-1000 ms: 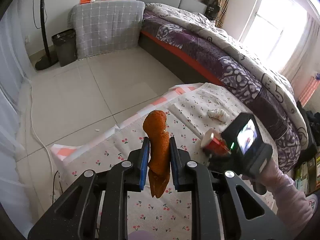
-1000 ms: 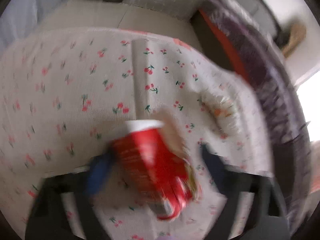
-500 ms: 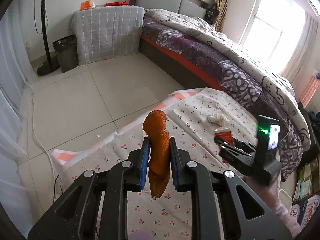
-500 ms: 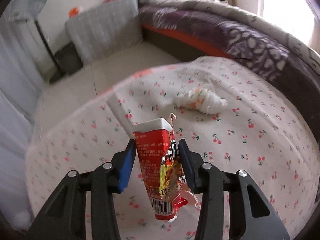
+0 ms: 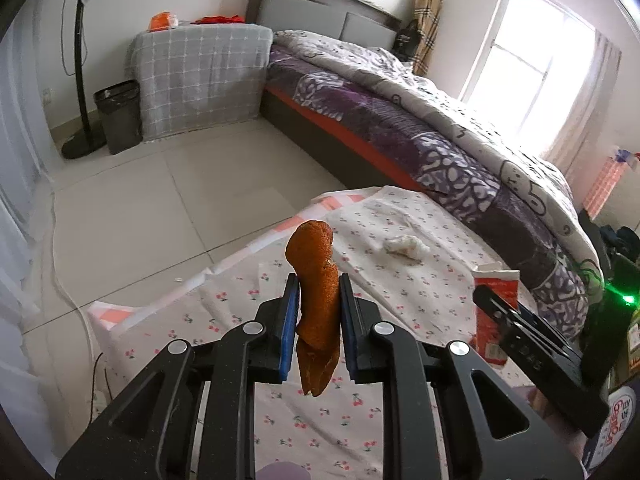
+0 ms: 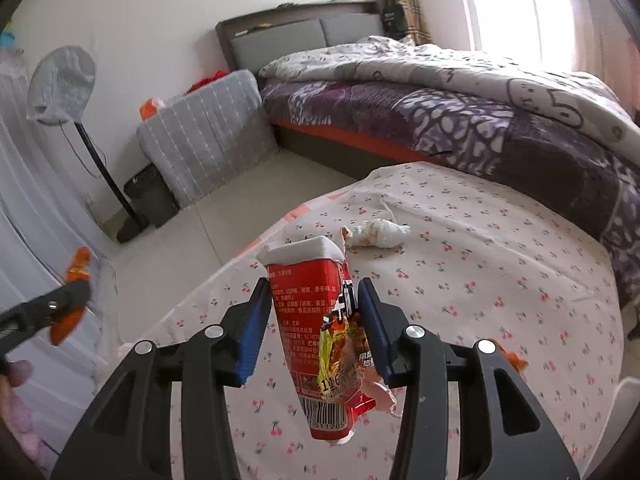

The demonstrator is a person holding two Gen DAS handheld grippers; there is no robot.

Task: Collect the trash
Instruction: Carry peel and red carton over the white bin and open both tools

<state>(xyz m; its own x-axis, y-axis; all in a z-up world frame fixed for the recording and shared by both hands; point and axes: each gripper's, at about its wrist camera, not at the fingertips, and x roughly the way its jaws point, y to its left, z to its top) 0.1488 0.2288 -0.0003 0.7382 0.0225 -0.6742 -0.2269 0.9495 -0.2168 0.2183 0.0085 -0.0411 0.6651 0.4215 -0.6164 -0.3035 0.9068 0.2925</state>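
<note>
Both grippers loaded, held above the cherry-print tablecloth (image 6: pixel 500 264).

Left gripper (image 5: pixel 319 312) clamps a long curled orange peel strip (image 5: pixel 316 280), upright, rough skin, tip drooping below the blue pads. Right gripper (image 6: pixel 314 320) pinches a crumpled red printed snack wrapper (image 6: pixel 320 320), white top edge, barcode at bottom, torn flap hanging. A crumpled white tissue wad (image 6: pixel 380 234) lies on the cloth beyond it; a small orange scrap (image 6: pixel 512 358) lies near the right finger.

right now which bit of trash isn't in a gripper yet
The crumpled white tissue lying loose on the cherry-print cloth. The orange peel is clamped in the left gripper, and the red wrapper in the right gripper.
</note>
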